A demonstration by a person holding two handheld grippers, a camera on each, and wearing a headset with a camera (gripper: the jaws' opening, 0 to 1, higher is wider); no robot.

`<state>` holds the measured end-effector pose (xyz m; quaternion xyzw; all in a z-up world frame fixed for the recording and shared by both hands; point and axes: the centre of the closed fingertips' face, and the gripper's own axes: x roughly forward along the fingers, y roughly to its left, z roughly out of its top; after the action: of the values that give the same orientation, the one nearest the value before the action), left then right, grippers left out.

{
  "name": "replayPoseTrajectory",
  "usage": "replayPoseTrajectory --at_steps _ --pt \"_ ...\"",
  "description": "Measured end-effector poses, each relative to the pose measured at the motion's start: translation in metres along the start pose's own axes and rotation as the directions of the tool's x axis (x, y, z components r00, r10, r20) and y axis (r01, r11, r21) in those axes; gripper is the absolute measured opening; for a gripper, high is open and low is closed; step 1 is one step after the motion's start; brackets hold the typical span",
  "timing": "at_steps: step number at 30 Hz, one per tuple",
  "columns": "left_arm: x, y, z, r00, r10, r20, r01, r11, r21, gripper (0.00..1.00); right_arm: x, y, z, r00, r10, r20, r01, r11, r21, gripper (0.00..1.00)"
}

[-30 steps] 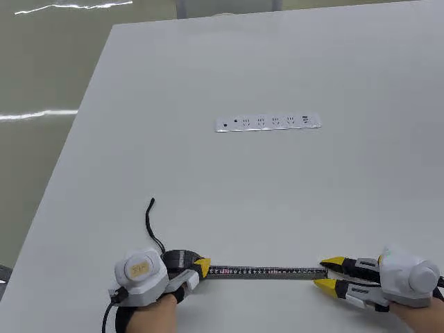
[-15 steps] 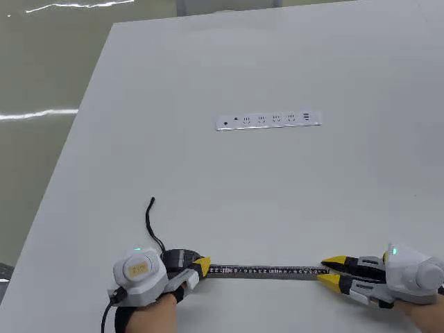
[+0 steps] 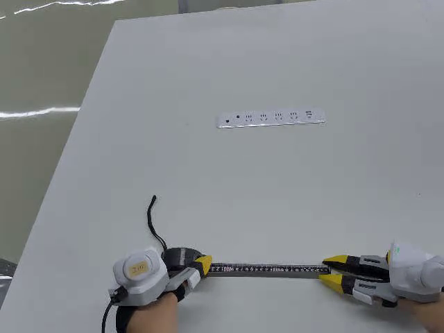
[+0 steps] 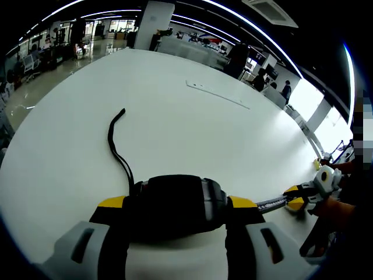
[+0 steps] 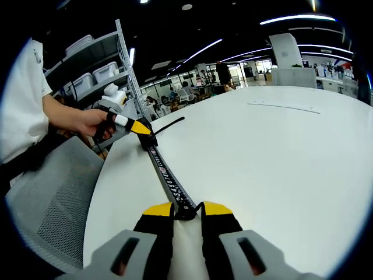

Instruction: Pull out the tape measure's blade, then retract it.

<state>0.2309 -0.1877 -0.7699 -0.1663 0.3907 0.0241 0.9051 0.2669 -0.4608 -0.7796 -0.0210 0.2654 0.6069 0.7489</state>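
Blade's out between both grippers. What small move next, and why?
Probably ease the right gripper toward the case, holding its pinch on the blade tip. The blade lies stretched along the table, and the left gripper clamps the case, so a guided return should avoid snap-back.

head view looks down on the table point(image 3: 277, 180); gripper views face each other along the blade point(image 3: 267, 269).

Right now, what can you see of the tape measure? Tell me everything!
The tape measure has a round black case, lying on the white table, clamped in the left hand-held gripper. Its dark blade, printed with numbers, is pulled out flat toward the right hand-held gripper, which pinches its end. A black strap curls behind the case.
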Motion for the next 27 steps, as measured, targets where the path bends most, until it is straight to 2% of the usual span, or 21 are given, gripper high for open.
replayPoseTrajectory --at_steps 9,17,22,27 --pt "-0.0002 0.0001 0.0003 1.0000 0.001 0.001 -0.001 1.000 0.000 0.65 -0.0009 0.0017 0.0002 0.9999 0.004 0.011 -0.004 1.000 0.009 0.15" --pt "-0.0002 -0.0005 0.0002 1.0000 0.002 -0.003 -0.002 1.000 -0.001 0.64 -0.0011 0.0038 -0.0027 0.9985 -0.028 0.046 0.032 0.996 -0.080 0.12" --pt "-0.0001 -0.0001 -0.0001 1.0000 0.003 -0.005 -0.003 1.000 -0.002 0.64 -0.0012 0.0030 -0.0026 0.9967 -0.050 0.064 0.055 0.996 -0.074 0.12" --pt "-0.0001 0.0000 -0.0002 0.9999 0.005 -0.008 -0.005 1.000 -0.005 0.64 -0.0006 0.0022 -0.0017 0.9965 -0.052 0.066 0.057 0.996 -0.070 0.12"
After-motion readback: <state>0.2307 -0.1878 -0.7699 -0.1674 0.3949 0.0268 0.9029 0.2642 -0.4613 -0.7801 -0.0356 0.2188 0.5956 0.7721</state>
